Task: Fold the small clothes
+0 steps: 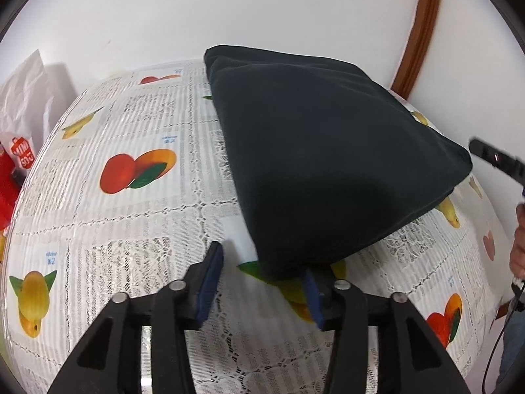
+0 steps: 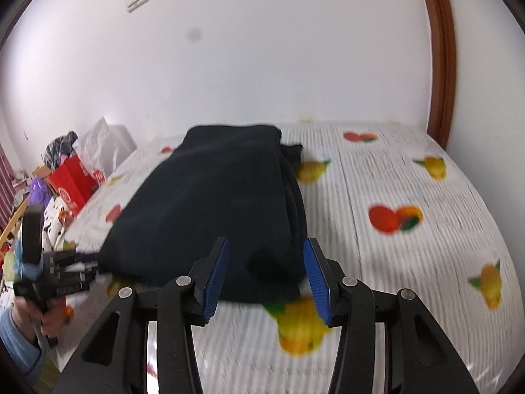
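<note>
A folded black garment [image 1: 331, 164] lies on the fruit-print tablecloth [image 1: 131, 229]; it also shows in the right wrist view [image 2: 213, 207]. My left gripper [image 1: 262, 262] is open at the garment's near corner, whose edge covers the tip of the right finger; nothing is gripped. My right gripper [image 2: 265, 256] is open, its blue pads [image 2: 218, 272] either side of the garment's near end, not closed on it. The left gripper also shows from the side in the right wrist view [image 2: 95, 262], at the garment's left corner. The right gripper's tip [image 1: 492, 156] shows at the garment's right corner.
A white wall runs behind the table, with a brown door frame [image 2: 443, 65] at the right. A red box [image 2: 73, 184], a white plastic bag [image 1: 23, 105] and assorted clutter sit past the table's left end. The tablecloth [image 2: 410, 262] lies bare to the garment's right.
</note>
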Tool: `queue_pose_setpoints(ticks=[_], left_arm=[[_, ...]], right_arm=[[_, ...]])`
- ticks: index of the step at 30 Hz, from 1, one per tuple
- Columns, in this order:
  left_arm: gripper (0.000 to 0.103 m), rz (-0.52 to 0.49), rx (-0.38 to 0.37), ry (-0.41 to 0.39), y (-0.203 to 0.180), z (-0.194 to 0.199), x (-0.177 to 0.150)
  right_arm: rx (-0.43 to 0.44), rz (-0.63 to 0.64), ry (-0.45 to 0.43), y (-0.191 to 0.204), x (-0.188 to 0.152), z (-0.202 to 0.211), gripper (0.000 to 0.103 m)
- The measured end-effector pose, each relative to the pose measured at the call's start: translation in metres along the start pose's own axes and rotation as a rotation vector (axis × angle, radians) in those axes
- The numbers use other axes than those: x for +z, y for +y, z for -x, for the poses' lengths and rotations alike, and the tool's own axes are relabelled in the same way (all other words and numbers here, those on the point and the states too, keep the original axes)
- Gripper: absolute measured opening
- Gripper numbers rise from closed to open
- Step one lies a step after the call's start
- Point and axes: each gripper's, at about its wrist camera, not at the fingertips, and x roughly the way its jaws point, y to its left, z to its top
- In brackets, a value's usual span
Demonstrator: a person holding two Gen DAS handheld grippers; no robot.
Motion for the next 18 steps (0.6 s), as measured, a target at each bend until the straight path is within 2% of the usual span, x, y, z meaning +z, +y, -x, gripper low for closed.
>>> queue_pose_setpoints(ticks=[3,6,7,8,9,13,15,18], left_arm=[[0.048,0.019,-0.015,0.006,0.004,-0.002,0.0],[0.049,0.031,-0.013,0.002,0.005,-0.004,-0.001],[0.049,0.028,-0.007,-0.002,0.005,-0.004,-0.002],[0.049,0.026,-0.003,-0.004,0.004,-0.004,-0.002],[0.049,0.026,0.0,-0.006,0.004,-0.004,-0.002],[0.049,0.027,0.001,-0.009,0.004,-0.004,-0.002],[0.05,0.022,0.004,-0.012,0.004,-0.005,-0.002],[0.05,0.019,0.004,-0.012,0.004,-0.005,-0.002]], right_arm=[[-0.006,-0.025,0.011,-0.002,0.015,-0.02,0.047],[-0.034,-0.057,0.061,-0.008,0.025,-0.054,0.044],[-0.038,-0.079,0.082,-0.011,0.026,-0.064,0.031],[-0.029,-0.105,0.101,-0.015,0.026,-0.075,0.004],[-0.003,-0.126,0.108,-0.019,0.025,-0.08,0.006],[0.091,-0.207,-0.034,-0.037,0.014,-0.055,0.005],[0.107,-0.268,-0.033,-0.046,0.005,-0.056,0.005],[0.079,-0.267,-0.016,-0.043,-0.001,-0.059,0.005]])
